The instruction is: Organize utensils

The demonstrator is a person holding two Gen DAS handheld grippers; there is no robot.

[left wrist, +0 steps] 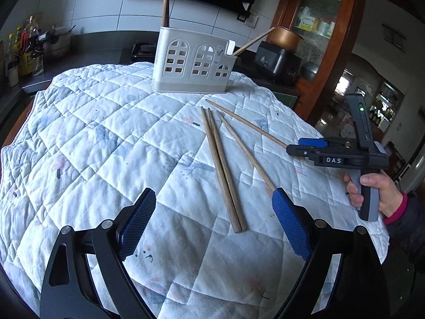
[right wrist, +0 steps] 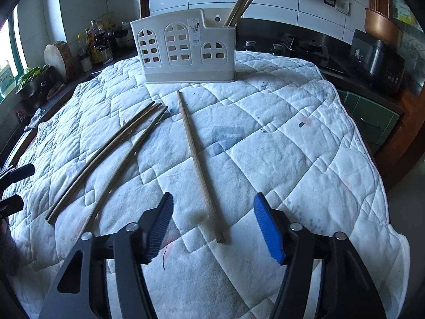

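A white plastic utensil holder stands at the far side of a quilted cloth. Wooden chopsticks stick out of it: one upright, one leaning right. Several more lie loose on the cloth. My left gripper is open, and the near ends of a touching pair lie between its fingers. A third chopstick ends at its right fingertip. My right gripper is open around a single chopstick, its blue pads clear of the wood.
A hand in a dark sleeve holds the right gripper's handle. Bottles and a round wooden board stand on the counter at left. A stove, a black cooker and a wooden cabinet lie behind.
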